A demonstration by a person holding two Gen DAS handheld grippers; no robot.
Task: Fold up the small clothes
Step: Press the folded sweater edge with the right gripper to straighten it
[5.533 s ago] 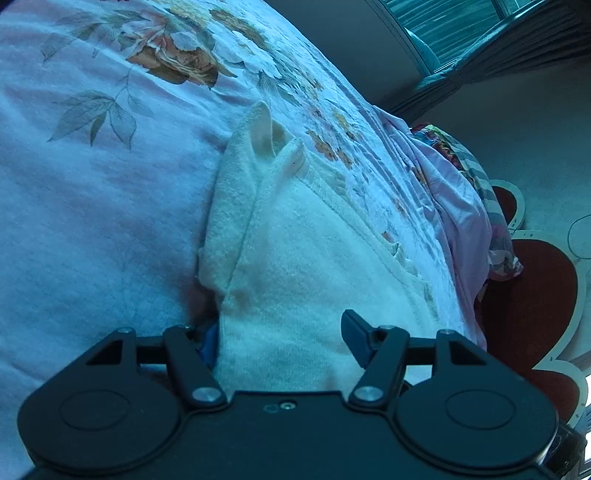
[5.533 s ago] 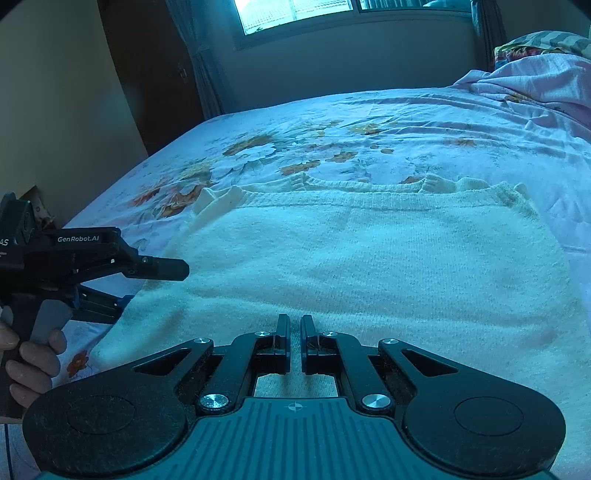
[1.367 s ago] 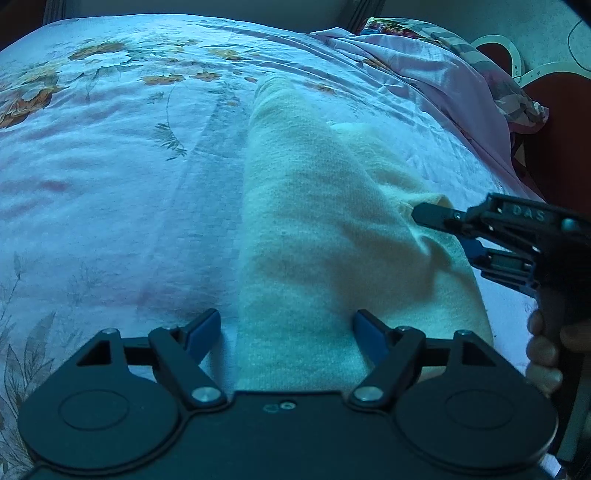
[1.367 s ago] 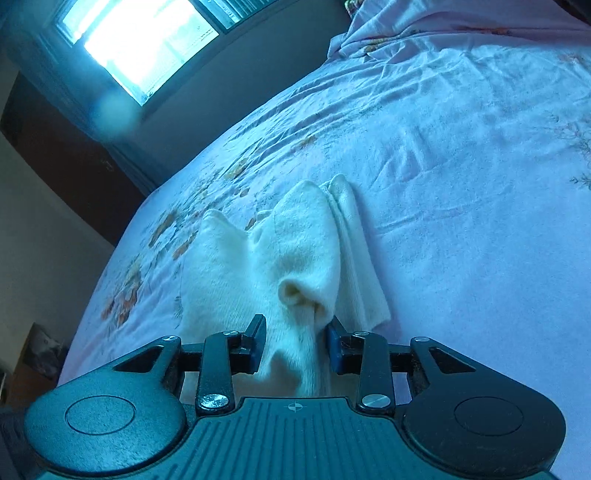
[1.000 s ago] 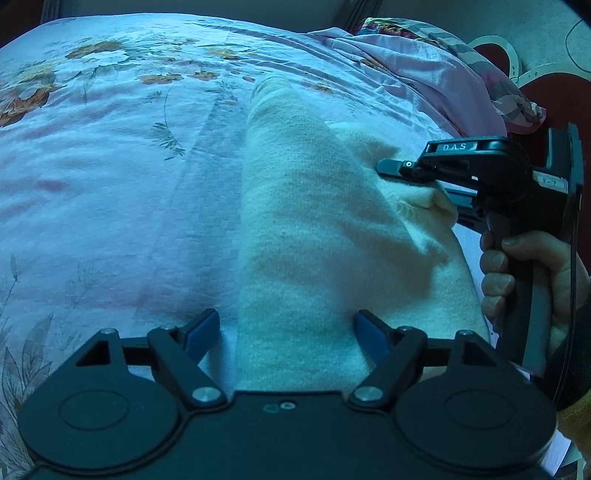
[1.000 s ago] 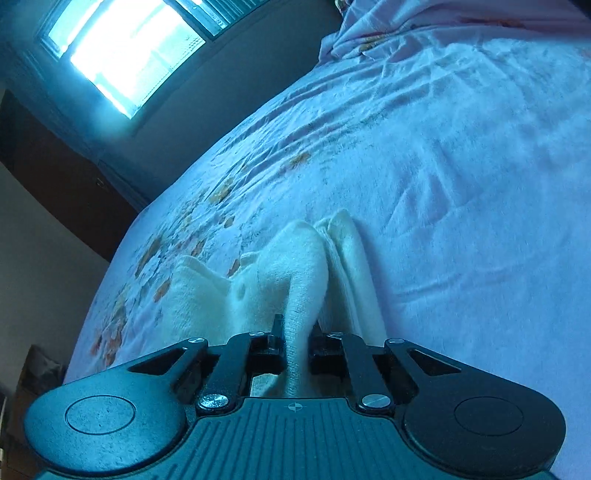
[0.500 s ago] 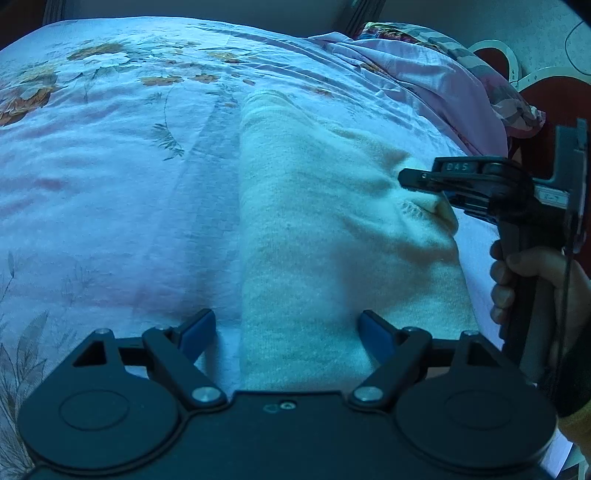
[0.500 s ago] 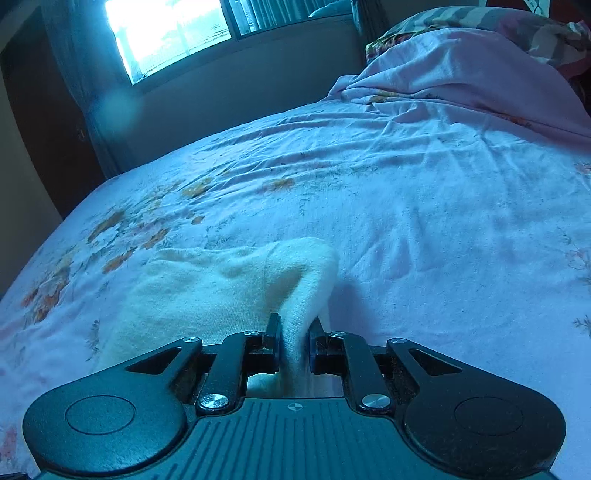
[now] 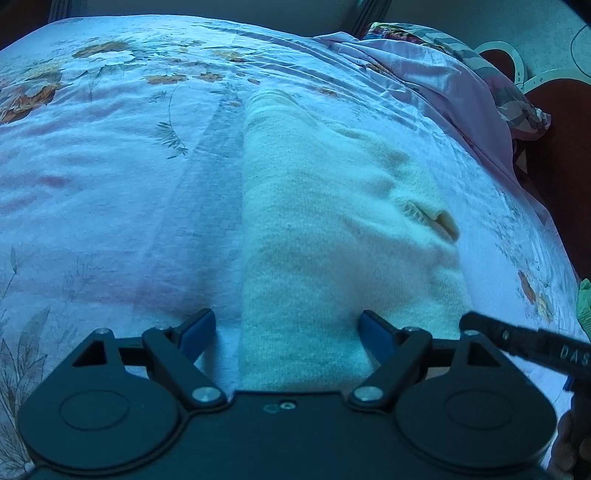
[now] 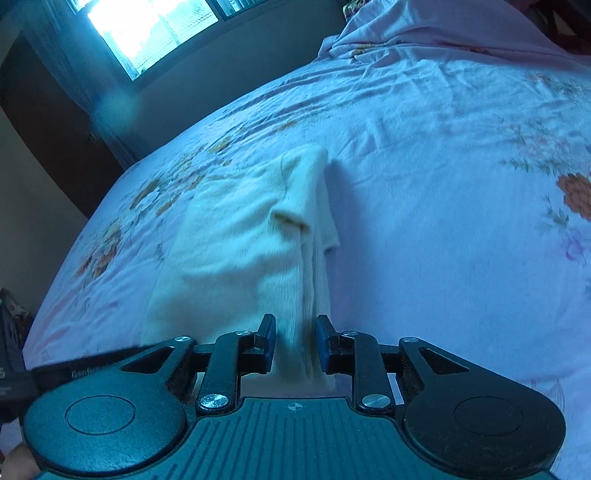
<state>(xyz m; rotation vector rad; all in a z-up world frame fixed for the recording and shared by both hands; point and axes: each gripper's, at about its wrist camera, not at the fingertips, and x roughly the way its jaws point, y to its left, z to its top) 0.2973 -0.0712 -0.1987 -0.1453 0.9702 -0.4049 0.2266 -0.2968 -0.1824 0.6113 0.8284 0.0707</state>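
A cream knit garment (image 9: 325, 236) lies folded lengthwise into a long strip on the floral bedsheet (image 9: 110, 184). My left gripper (image 9: 286, 330) is open, its blue pads wide apart over the strip's near end, holding nothing. In the right wrist view the same garment (image 10: 240, 247) lies flat, its folded edge on the right. My right gripper (image 10: 293, 341) is open, its jaws astride the folded edge at the near end without clamping it. One right finger (image 9: 524, 345) shows at the lower right of the left wrist view.
A crumpled pink quilt and patterned pillow (image 9: 461, 74) lie at the far right of the bed. The bed's right edge drops to a red floor mat (image 9: 561, 122). A window (image 10: 155, 26) and dark curtains stand beyond the bed's far side.
My right gripper has let go of the folded garment edge, opened, and drawn back to the near end. The garment now lies flat. My left gripper stays open in place.
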